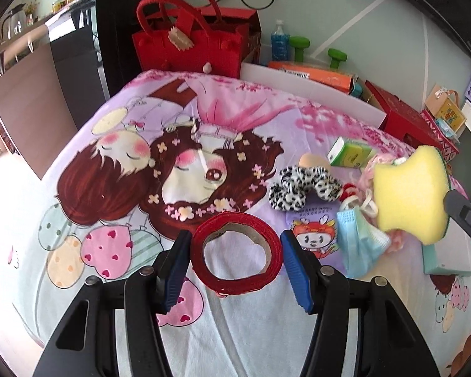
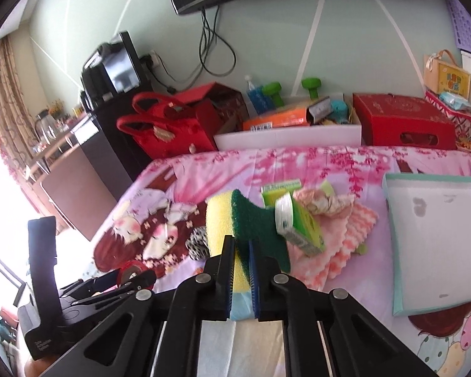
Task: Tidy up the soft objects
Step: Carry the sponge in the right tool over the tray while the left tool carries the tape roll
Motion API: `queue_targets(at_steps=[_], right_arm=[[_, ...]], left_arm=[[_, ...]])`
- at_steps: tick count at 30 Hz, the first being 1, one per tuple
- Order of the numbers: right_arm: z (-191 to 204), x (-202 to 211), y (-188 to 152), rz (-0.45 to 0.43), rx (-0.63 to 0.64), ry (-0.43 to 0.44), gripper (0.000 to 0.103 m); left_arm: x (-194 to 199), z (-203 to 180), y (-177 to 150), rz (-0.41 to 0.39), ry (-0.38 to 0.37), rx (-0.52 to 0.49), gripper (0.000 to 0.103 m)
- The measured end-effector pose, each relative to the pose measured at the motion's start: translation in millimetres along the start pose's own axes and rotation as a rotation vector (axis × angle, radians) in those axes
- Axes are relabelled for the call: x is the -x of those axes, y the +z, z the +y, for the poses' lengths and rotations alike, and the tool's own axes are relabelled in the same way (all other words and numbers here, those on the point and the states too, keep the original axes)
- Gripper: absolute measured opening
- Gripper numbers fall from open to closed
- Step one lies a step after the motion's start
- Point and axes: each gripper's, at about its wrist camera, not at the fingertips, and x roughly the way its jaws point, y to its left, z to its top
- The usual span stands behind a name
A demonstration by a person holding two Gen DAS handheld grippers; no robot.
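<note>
Only the right wrist view shows the white tray (image 2: 436, 238).

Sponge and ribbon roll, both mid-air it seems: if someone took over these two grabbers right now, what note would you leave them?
Right gripper: shut on the yellow-green sponge, lifted off the bed.
Left gripper: jaws around the red ribbon roll; whether the pads touch it I cannot tell.
On the bedspread: leopard scrunchie, blue face mask, pink cloth, green tissue packs.
White tray: nothing in it.
Done: nothing sorted yet.
Left: probably place the sponge, then the rest.
</note>
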Motion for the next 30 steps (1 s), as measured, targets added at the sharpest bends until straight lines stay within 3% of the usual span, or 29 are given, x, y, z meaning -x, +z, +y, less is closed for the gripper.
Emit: queue_targets(at_steps=[9, 18, 25, 30], right_arm=[[-8, 36, 12, -0.094, -0.027, 0.039, 0.006], [-27, 51, 15, -0.122, -0.068, 0.024, 0.006], [-59, 73, 22, -0.172, -0.128, -0.038, 0.006], [-92, 92, 25, -0.206, -0.166, -0.143, 0.006]], left_arm=[[19, -13, 5, -0.042, 0.002, -0.028, 0.059], [26, -28, 5, -0.052, -0.001, -0.055, 0.059], [28, -51, 9, -0.052, -0.011, -0.094, 0.059], [32, -87, 18, -0.066, -0.049, -0.149, 0.059]])
